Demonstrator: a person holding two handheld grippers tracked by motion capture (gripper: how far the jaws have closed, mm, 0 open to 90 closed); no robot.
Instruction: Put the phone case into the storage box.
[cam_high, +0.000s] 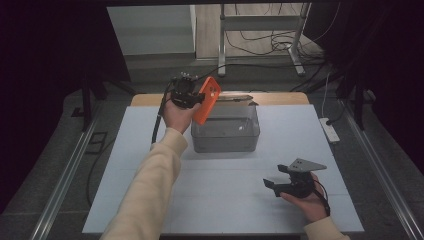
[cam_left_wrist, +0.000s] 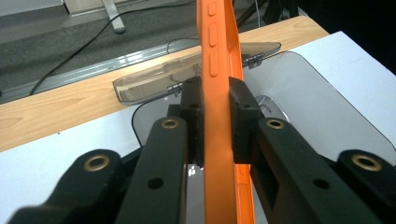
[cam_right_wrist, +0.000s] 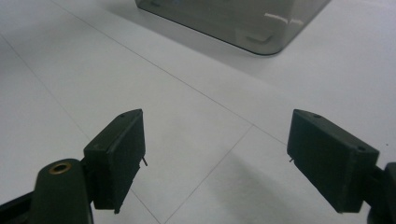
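Up at about eleven o'clock of the white table (cam_high: 225, 200), the left gripper (cam_high: 197, 98) pinches an orange phone case (cam_high: 207, 99), holding it above the left rim of a smoky transparent box (cam_high: 226, 135). In the left gripper view the pads (cam_left_wrist: 240, 116) press on both faces of the case (cam_left_wrist: 217, 93), which stands edge-on, its moulded side buttons facing the camera; the box's hinged lid (cam_left_wrist: 187, 74) lies open behind it on the wooden table edge (cam_left_wrist: 70, 102). No brand, label or writing can be read on the case or the box. Down at about four o'clock, the right gripper (cam_high: 281, 181) rests low over the table, well apart from the box, with its jaws spread wide on nothing; in the right gripper view a corner of the box (cam_right_wrist: 261, 28) sits at twelve o'clock.
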